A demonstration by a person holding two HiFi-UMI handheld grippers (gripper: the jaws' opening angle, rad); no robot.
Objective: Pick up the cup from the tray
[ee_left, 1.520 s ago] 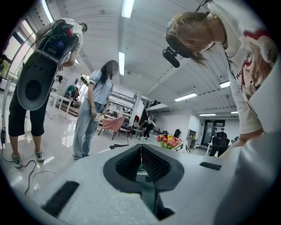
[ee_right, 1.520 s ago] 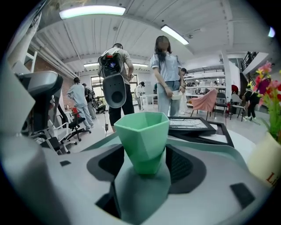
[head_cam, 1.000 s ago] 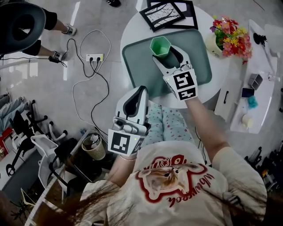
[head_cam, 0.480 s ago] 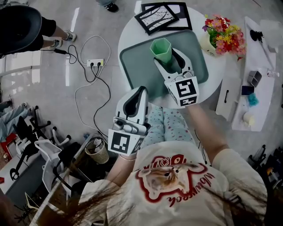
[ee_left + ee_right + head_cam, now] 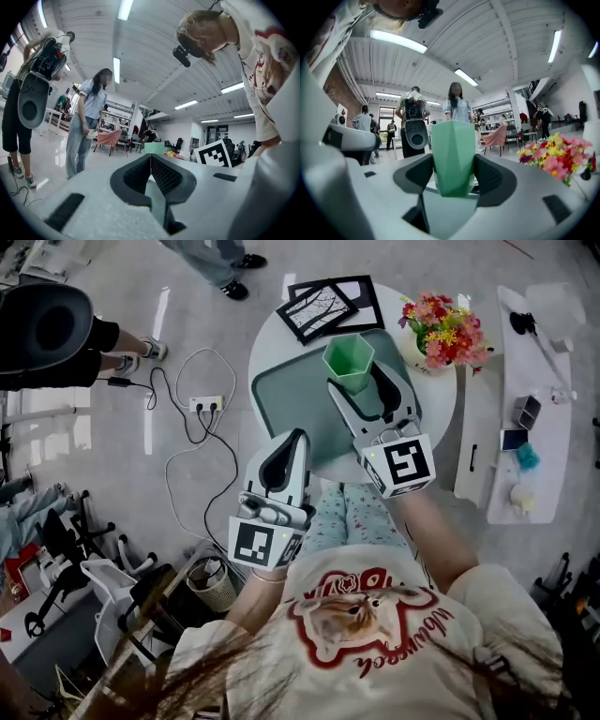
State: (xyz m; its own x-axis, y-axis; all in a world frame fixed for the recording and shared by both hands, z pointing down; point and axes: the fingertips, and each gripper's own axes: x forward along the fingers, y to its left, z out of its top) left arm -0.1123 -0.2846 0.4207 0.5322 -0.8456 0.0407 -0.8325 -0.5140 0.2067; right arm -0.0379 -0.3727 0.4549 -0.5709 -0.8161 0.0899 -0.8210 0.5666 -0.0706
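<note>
Lifted, by the look of it: the cup (image 5: 349, 362) looms larger than a second ago, above the tray's (image 5: 281, 399) far side, clamped in the right hand-held gripper (image 5: 361, 388). The left hand-held gripper (image 5: 298, 437) waits near, closed on nothing.

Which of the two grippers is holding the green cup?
The right gripper: its jaws are shut on the sides of the green cup, over the tray. The left gripper has its jaws together with nothing between them.

Matt, smooth green plastic cup (image 5: 453, 157); matt green tray (image 5: 281, 399); glossy floor (image 5: 94, 474), reflecting lights.
</note>
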